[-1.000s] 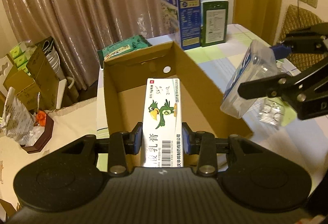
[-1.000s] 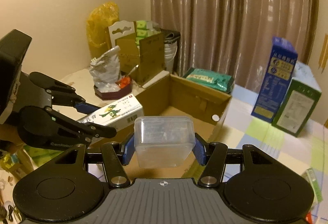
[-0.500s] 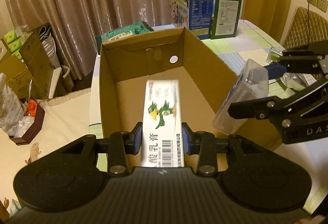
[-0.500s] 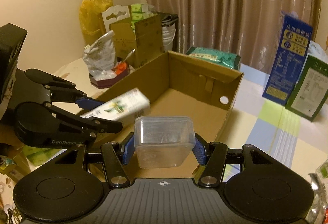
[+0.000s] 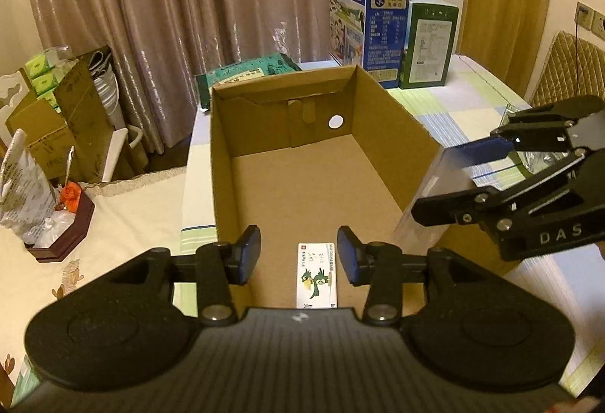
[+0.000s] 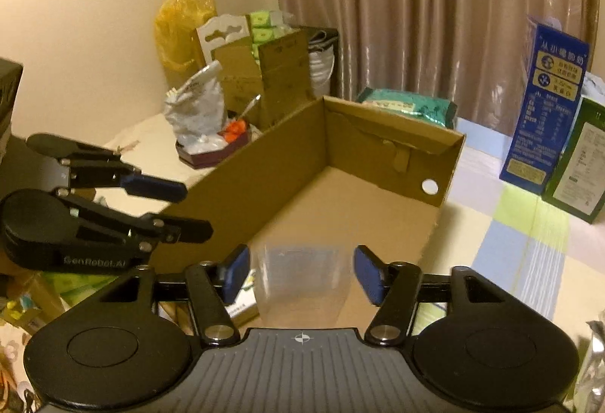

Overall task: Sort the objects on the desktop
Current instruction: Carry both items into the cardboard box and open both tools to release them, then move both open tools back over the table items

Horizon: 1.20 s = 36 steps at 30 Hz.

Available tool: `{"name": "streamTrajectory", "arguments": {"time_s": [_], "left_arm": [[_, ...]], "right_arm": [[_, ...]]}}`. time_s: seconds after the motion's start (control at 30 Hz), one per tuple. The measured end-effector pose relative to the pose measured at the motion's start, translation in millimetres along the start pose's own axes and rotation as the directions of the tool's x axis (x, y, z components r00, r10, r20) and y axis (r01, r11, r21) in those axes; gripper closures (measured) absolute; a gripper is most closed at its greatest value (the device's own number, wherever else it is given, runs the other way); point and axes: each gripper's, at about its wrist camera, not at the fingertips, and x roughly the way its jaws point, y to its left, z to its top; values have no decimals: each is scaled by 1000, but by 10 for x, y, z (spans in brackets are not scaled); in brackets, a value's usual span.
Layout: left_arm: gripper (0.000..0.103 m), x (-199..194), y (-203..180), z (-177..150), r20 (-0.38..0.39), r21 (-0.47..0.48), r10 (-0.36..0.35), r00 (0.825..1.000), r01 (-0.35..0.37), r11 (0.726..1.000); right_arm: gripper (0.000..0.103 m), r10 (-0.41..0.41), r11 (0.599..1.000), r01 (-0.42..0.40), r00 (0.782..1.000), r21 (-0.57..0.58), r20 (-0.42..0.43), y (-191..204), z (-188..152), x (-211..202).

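Note:
An open cardboard box [image 5: 393, 118] stands on the table; it also shows in the right wrist view [image 6: 393, 137]. My left gripper [image 5: 298, 260] is open above the box's near end. The white medicine carton with a green bird [image 5: 317, 275] lies on the box floor below it. My right gripper [image 6: 302, 275] is open over the box's right wall; it shows in the left wrist view [image 5: 476, 178]. The clear plastic container [image 6: 300, 284] is blurred between and below its fingers, free of them; it also shows in the left wrist view [image 5: 435, 201].
A blue milk carton [image 5: 366, 16] and a green box [image 5: 431, 46] stand behind the cardboard box, a green packet [image 5: 245, 73] at its far left. A brown tray with bags [image 5: 56, 220] sits left. Foil packs [image 5: 537, 160] lie right.
Both grippers opened. The medicine carton dropped from my left gripper onto the box floor. The clear container slipped out of my right gripper's fingers and is falling.

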Motion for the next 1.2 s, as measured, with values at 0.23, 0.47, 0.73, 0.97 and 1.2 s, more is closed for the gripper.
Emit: {"name": "streamTrajectory", "arguments": {"time_s": [0.23, 0.47, 0.73, 0.97, 1.2], "left_arm": [[54, -298, 12, -112, 33, -42, 0, 999, 1, 999], [43, -673, -119, -254, 64, -62, 1, 998, 3, 998], [32, -1049, -398, -397, 74, -60, 3, 997, 2, 998], [21, -1320, -718, -512, 96, -35, -33, 995, 36, 999], [9, -1471, -1056, -573, 122, -3, -64, 990, 65, 998]], "right_arm": [[38, -51, 999, 49, 997, 23, 63, 52, -15, -351], [33, -97, 991, 88, 991, 96, 92, 150, -316, -903], [22, -170, 975, 154, 981, 158, 92, 259, -771, -1510], [16, -229, 957, 206, 969, 206, 95, 276, -1037, -1902], [2, -303, 926, 268, 948, 265, 102, 218, -1242, -2266]]}}
